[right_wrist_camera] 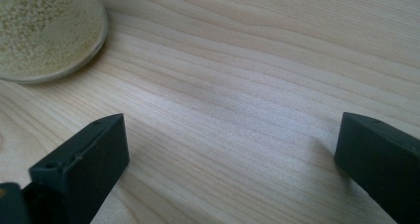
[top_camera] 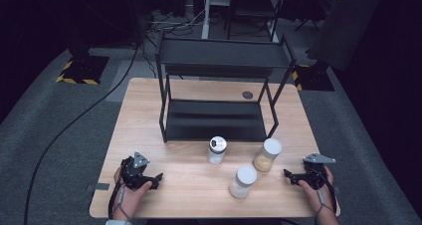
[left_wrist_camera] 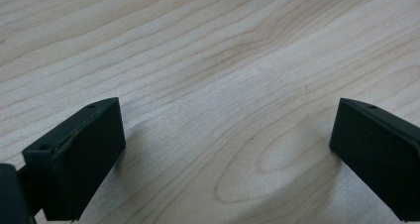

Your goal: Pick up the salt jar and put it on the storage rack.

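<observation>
Both grippers rest low on the table (top_camera: 149,95), jaws spread wide and empty: left gripper (top_camera: 152,180) and right gripper (top_camera: 291,176) look parked at the near corners. Nearest the right gripper stands the grain jar (top_camera: 267,155), upright, pale-lidded, yellowish fill. Beyond it, a black shelf rack (top_camera: 219,85) waits, likely the jar's destination.

table (top_camera: 149,100) brightly lit | surroundings dark | soft shadows | close views sharp

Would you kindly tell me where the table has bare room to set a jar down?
Bare wood lies between the left gripper and the silver-lidded jar, and left of the black shelf. It is crowded around the three jars near the right gripper.
</observation>
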